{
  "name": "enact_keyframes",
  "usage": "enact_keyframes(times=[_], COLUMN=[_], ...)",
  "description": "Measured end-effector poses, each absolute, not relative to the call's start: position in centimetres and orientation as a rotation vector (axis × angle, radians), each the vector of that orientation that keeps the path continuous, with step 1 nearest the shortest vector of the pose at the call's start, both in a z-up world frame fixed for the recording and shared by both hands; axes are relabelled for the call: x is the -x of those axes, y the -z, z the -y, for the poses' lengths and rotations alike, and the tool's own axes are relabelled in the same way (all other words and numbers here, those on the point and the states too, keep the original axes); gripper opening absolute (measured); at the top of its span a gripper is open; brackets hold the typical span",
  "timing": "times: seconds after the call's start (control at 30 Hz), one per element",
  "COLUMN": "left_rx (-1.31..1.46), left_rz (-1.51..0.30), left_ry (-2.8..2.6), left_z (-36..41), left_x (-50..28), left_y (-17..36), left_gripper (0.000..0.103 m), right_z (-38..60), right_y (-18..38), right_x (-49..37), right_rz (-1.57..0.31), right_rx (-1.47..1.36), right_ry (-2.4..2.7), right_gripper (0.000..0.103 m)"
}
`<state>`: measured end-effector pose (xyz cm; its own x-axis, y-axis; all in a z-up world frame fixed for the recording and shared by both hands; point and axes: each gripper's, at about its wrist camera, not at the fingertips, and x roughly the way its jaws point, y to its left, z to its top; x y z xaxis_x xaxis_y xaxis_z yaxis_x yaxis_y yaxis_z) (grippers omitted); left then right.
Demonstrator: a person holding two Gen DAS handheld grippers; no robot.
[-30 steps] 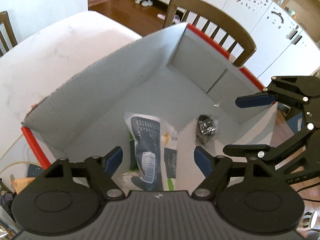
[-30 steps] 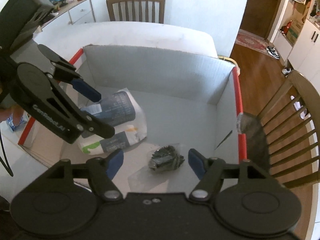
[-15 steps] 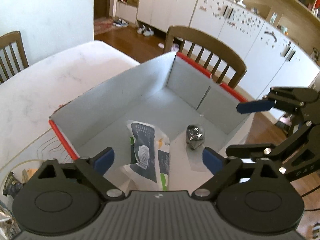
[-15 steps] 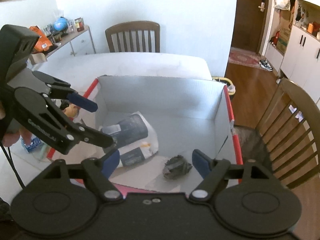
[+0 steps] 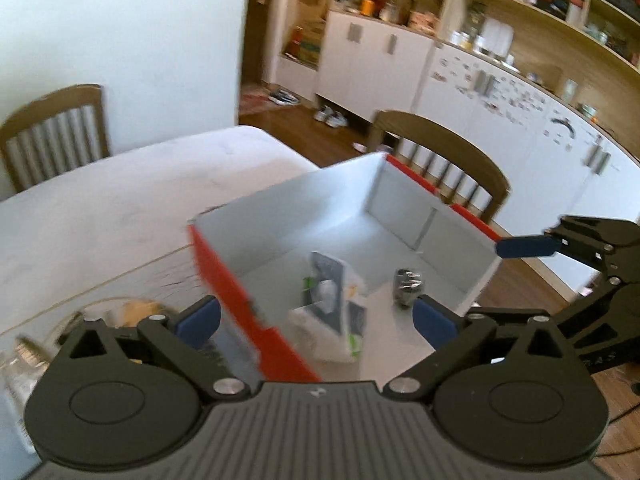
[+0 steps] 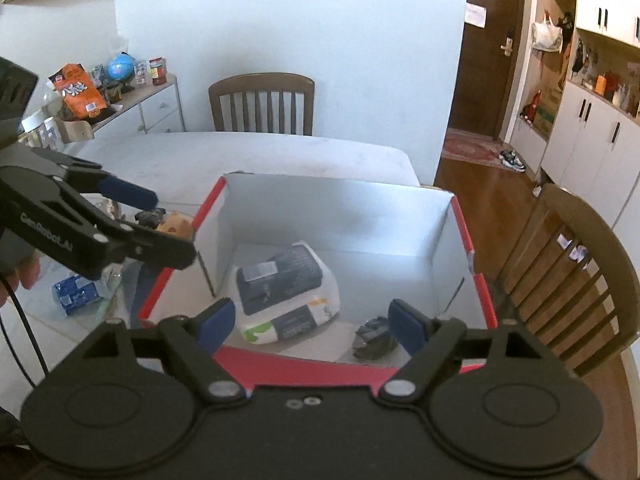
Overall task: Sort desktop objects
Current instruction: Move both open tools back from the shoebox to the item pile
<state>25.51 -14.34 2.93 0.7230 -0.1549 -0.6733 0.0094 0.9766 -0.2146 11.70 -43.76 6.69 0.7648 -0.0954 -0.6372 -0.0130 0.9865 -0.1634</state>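
Observation:
A red-edged cardboard box [image 6: 466, 236] with white inner walls stands on the white table; it also shows in the left wrist view [image 5: 224, 280]. Inside lie a white and dark blue packet [image 6: 286, 292] [image 5: 332, 304] and a small dark crumpled bag [image 6: 374, 340] [image 5: 406, 286]. My left gripper [image 5: 316, 320] is open and empty above the box's near-left edge; it shows from the side in the right wrist view [image 6: 160, 220]. My right gripper [image 6: 310, 322] is open and empty above the box's near wall; it shows in the left wrist view [image 5: 472, 284].
Loose items lie on the table left of the box: a blue packet [image 6: 74, 294], an orange-brown object [image 6: 176, 226] and a clear bag [image 5: 24, 364]. Wooden chairs stand at the far side [image 6: 262, 102] and right [image 6: 572, 276]. A sideboard with snacks [image 6: 132, 100] is at left.
Both grippers have risen and pulled back from inside the box to above its rim. The left gripper has swung left over the box's edge. The packet and bag stay inside.

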Motion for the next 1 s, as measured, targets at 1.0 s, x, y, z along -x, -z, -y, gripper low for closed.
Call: enact_keyframes(times=[1.0], left_rx=[0.105], left_rz=[-0.714], left_ry=[0.038], left_z=[1.9], left_x=[-11.2], left_y=[-1.0], left_gripper=[0.102], right_z=[25.6], right_y=[-2.2], right_x=[-12.4], right_rz=[-0.676], right_rx=[0.136], right_ry=[0.148], right_gripper=[0.084])
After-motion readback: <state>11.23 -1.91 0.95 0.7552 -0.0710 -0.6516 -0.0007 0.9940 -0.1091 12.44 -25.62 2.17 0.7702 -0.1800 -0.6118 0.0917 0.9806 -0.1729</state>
